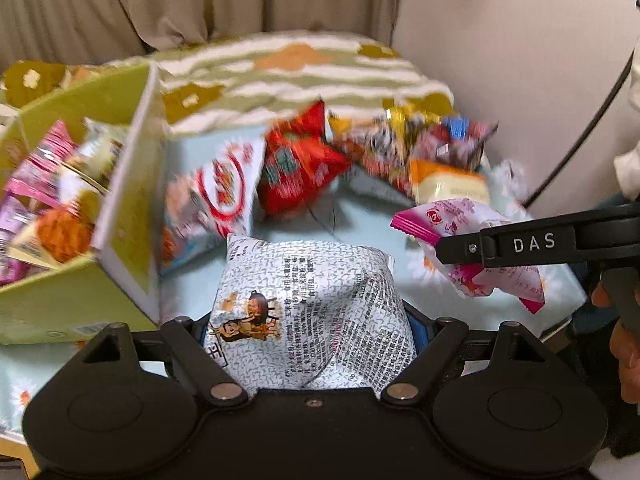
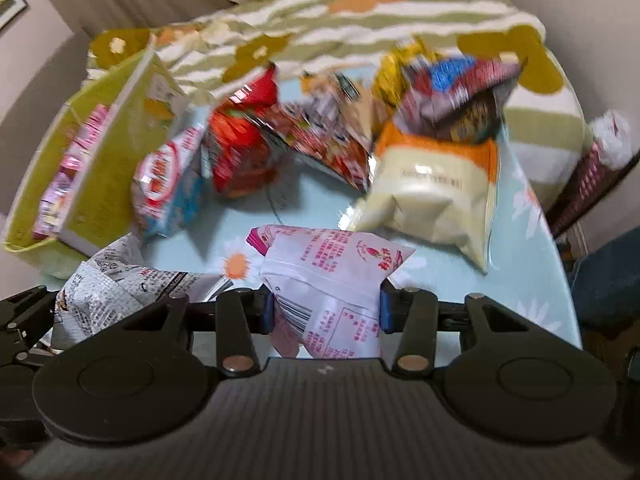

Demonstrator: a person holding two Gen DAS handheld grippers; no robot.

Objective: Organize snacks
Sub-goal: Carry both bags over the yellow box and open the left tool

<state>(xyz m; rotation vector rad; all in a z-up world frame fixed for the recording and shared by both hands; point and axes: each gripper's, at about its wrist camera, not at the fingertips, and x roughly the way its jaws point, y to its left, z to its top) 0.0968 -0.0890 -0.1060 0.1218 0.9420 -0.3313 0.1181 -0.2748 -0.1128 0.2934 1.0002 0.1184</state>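
Your left gripper (image 1: 312,320) is clamped on a puffy white-and-grey printed snack bag (image 1: 308,300), jaws pressing its sides, the bag bulging up between them and held clear of the table. Your right gripper (image 2: 326,308) is pinched narrow on a pink-and-white snack packet (image 2: 332,280); its blue pads (image 2: 385,306) press both sides of the packet, which sticks up ahead of the jaws. From the left wrist view that same pink packet shows at the right, caught in your other tool's black finger marked DAS, with your hand (image 1: 624,320) on the handle at the frame edge. From the right wrist view the grey printed bag shows at lower left, beside the packet. To the left stands the yellow-green box (image 1: 120,216), open side toward you, already holding pink packets (image 1: 36,176) and an orange-printed one (image 1: 60,232); it sits on the light blue daisy-print tablecloth (image 2: 532,272). Beside the box leans a white, red and blue bag (image 1: 216,196), touching a red bag (image 1: 300,168) next to it. Farther back and right lies a loose heap of mixed snacks (image 1: 420,140), blurred, so you cannot tell single items apart, with a pale yellow bag with orange top (image 2: 432,188) at its front. Behind the table lies a green-and-white striped blanket with flower shapes (image 1: 288,68), then beige curtains (image 1: 160,0).
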